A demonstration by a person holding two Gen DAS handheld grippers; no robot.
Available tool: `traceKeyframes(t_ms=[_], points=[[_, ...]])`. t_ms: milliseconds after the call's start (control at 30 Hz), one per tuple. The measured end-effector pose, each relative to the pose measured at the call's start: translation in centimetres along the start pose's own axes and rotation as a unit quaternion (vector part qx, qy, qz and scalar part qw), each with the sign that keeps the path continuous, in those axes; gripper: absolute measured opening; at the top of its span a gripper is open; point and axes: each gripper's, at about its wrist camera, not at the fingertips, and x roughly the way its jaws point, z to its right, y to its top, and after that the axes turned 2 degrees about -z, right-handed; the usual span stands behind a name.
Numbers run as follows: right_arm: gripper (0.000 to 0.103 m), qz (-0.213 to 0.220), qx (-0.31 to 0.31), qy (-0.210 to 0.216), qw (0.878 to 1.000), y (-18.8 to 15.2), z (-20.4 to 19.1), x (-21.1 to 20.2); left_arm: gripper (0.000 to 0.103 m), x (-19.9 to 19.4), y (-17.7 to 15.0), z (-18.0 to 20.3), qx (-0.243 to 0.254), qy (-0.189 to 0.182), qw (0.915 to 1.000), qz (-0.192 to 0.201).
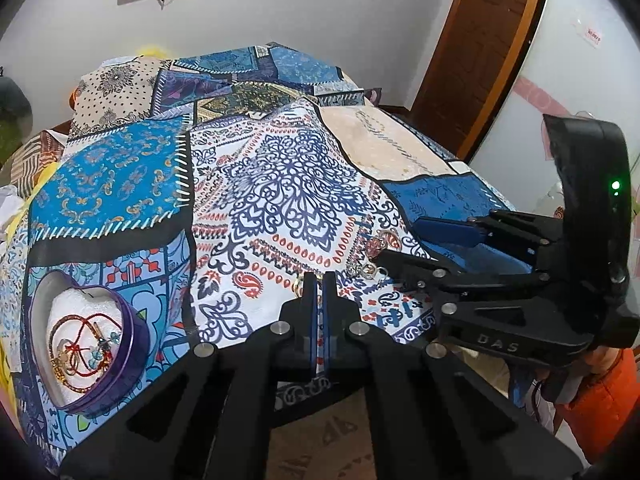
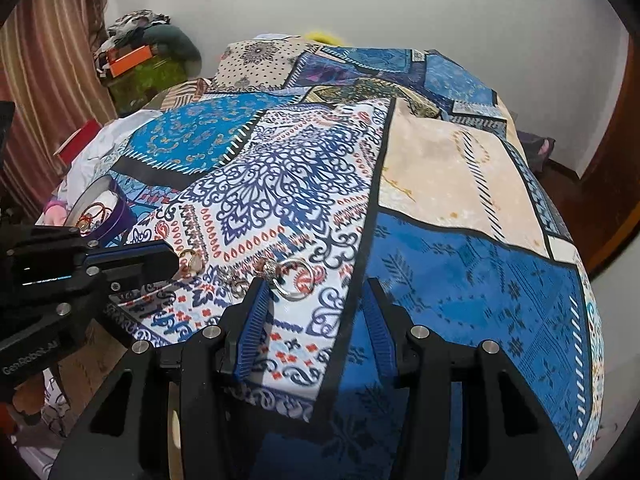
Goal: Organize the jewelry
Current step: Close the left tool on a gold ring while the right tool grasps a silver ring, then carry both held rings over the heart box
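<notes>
A bed (image 1: 280, 184) under a patchwork cover of blue, white and beige prints fills both views, with a pale wall and a brown door behind.

The left tongs (image 1: 319, 280) are pressed fully together at the near edge of the bed. A small gold ring (image 1: 298, 287) shows just beside their left tip; whether it is pinched between the pads cannot be told. In the right wrist view a gold ring (image 2: 191, 261) lies right at that tip.

The right tongs (image 2: 318, 286) stand partly open and hold nothing. Their left finger (image 2: 256, 300) is touching or just short of a silver ring (image 2: 294, 278) with a beaded ornament, which lies on the cover. More small silver pieces (image 2: 234, 282) lie between the two rings.

Farther left, a purple heart-shaped box (image 1: 138, 344) with a white lining already holds red cord bracelets (image 1: 86, 344) and a gold chain.

Judging from this, the task is partway done: the bracelets are stowed, while at least the rings and small silver pieces are left to be carried to the box.
</notes>
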Motion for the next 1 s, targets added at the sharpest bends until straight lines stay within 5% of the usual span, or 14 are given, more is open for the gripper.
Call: traceKeyframes(t_ms=[167,333,633,1000], points=[[0.042,0.007,-0.01,0.01,1.0,0.3,-0.6,0.2,0.0,-0.3,0.1,0.0,0.001,0.002,1.0,0.004],[0.019,0.01,-0.014,0.03,0.999,0.4,-0.7,0.4,0.001,-0.2,0.1,-0.1,0.006,0.011,0.9999,-0.004],[0.019,0.022,0.003,0.039,0.999,0.2,-0.5,-0.1,0.035,0.3,-0.5,0.0,0.007,0.016,0.9996,-0.022],[0.019,0.03,0.019,0.046,0.998,0.0,-0.2,-0.7,0.031,2.4,0.3,0.3,0.009,0.015,0.9994,-0.031]])
